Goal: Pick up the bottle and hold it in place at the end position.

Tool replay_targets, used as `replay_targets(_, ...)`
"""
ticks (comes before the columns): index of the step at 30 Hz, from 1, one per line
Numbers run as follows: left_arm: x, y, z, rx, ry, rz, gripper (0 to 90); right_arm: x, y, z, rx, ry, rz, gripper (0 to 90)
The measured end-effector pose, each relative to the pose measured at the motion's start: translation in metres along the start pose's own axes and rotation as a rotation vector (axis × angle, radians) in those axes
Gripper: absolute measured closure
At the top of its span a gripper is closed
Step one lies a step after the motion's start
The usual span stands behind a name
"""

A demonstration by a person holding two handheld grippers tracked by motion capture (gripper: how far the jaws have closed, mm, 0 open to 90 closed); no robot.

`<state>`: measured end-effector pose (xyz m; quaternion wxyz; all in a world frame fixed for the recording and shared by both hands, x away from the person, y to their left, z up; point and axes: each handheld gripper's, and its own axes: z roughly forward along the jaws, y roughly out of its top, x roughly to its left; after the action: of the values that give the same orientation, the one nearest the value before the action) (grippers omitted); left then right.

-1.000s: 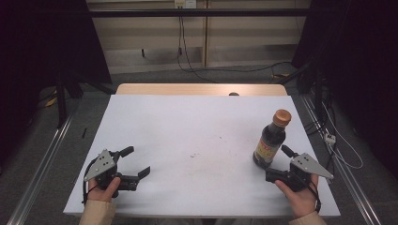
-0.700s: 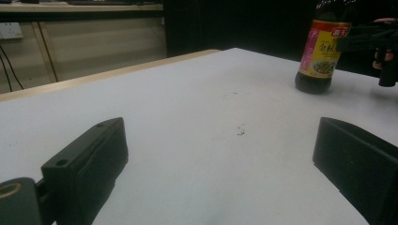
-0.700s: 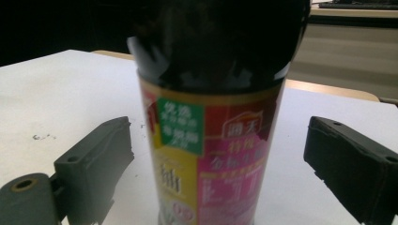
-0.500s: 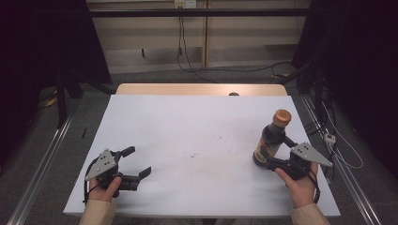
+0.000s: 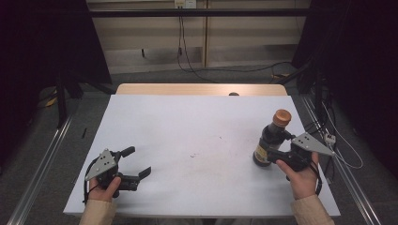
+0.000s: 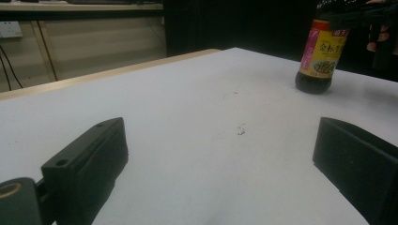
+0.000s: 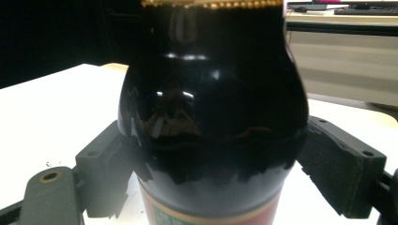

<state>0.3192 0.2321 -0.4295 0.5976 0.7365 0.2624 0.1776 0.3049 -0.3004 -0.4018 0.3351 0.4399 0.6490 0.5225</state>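
A dark soy sauce bottle (image 5: 263,152) with an orange-brown cap stands upright near the right edge of the white table (image 5: 187,126). My right gripper (image 5: 273,146) is at the bottle's shoulder. Its jaws have just been closing, and both pads now touch the glass. In the right gripper view the bottle (image 7: 211,103) sits squarely between the two black pads (image 7: 101,173). My left gripper (image 5: 137,161) rests low at the table's front left, open, with nothing between its jaws. The left gripper view shows the bottle (image 6: 321,56) far off past the open jaws.
A wooden tabletop edge (image 5: 202,89) runs along the back of the white sheet. Small dark marks (image 5: 199,154) dot the table's middle. Cables (image 5: 192,70) lie on the floor behind, and metal rails (image 5: 42,159) flank both sides.
My right gripper moved forward and up from in front of the bottle to its shoulder, and the jaws closed around it. The left gripper kept still.
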Motion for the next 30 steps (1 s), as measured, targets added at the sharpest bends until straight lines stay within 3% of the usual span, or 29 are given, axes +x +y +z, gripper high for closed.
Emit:
replay_targets(7, -0.0004, -0.0001, -0.0002, -0.002, 0.001, -0.003, 3.4, -0.0003, 0.0022, 0.0046, 0.018, -0.004, 0.004, 17.2)
replay_targets(12, 0.0001, -0.0002, -0.0008, -0.008, 0.002, -0.005, 3.4, 0.0024, 0.0043, 0.0062, 0.030, 0.018, -0.003, 25.9)
replay_targets(30, 0.0004, -0.0002, -0.0013, -0.014, 0.005, -0.004, 3.4, 0.0003, 0.0098, 0.0051, 0.068, 0.032, -0.016, 27.4)
